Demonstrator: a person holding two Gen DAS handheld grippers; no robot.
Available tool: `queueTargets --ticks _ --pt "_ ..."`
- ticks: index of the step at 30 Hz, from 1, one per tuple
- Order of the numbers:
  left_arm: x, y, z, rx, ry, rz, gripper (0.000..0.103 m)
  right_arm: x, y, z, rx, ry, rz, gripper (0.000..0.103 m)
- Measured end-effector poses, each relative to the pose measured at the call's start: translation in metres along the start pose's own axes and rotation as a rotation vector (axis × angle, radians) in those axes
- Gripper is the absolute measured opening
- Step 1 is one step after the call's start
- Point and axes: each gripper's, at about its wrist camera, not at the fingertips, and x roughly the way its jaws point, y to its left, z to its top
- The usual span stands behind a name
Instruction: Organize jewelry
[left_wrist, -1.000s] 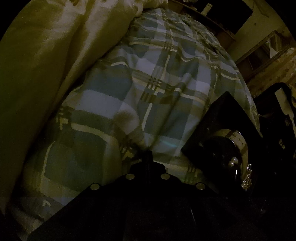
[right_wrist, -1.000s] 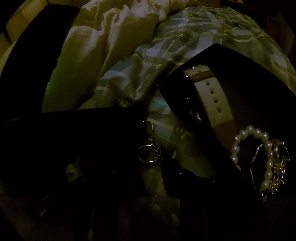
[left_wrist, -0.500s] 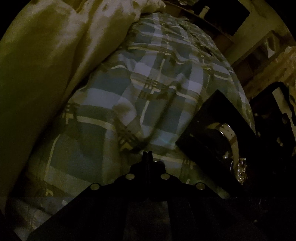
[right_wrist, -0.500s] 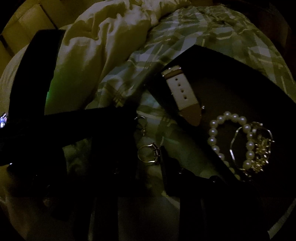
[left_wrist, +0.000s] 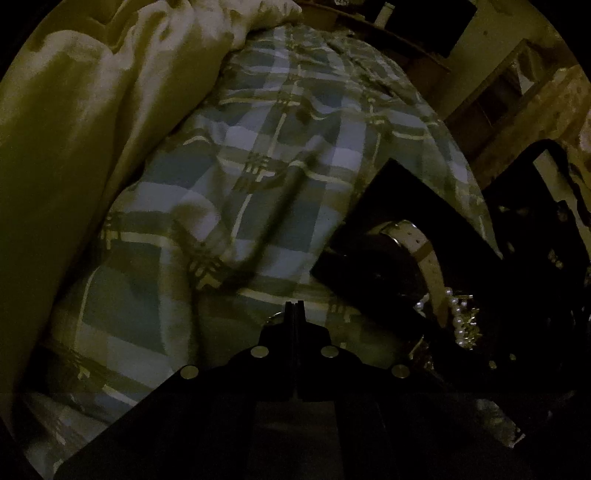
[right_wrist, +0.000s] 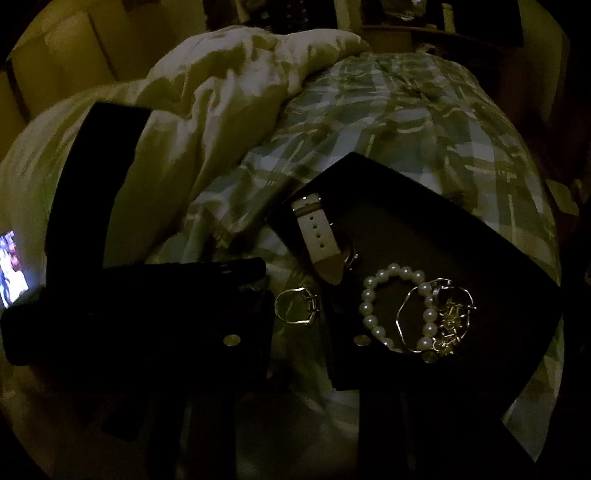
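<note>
A black jewelry tray (right_wrist: 461, 236) lies on the plaid bedspread. In it are a white watch strap (right_wrist: 317, 236), a pearl bracelet (right_wrist: 391, 306) and a tangle of gold chains (right_wrist: 447, 317). A silver ring (right_wrist: 297, 306) lies on the bedspread just left of the tray, between the wide-apart fingers of my right gripper (right_wrist: 299, 339). My left gripper (left_wrist: 294, 310) is shut and empty above the bedspread, with the tray (left_wrist: 391, 206), the strap (left_wrist: 428, 254) and the pearls (left_wrist: 458, 317) to its right.
A cream duvet (right_wrist: 221, 103) is bunched at the back left. A dark gripper body (right_wrist: 129, 291) crosses the left of the right wrist view. A lit screen (right_wrist: 11, 266) glows at the far left. Furniture (left_wrist: 491, 88) stands beyond the bed.
The right gripper has opened and the silver ring it held now lies on the bedspread. The right view has pulled back and up, showing more of the tray. The left gripper drifted slightly.
</note>
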Motion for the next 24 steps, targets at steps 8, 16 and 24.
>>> queueTargets --ticks 8,16,24 --pt "-0.025 -0.013 0.011 -0.008 -0.077 -0.041 0.0 -0.029 0.0 0.003 0.011 -0.049 0.054 0.025" --pt "-0.037 -0.033 0.011 0.026 -0.104 -0.051 0.0 -0.079 -0.027 -0.002 0.05 -0.158 0.011 0.025" --pt "-0.044 -0.064 0.009 0.076 -0.133 -0.089 0.0 -0.096 -0.051 0.004 0.063 -0.23 -0.097 0.025"
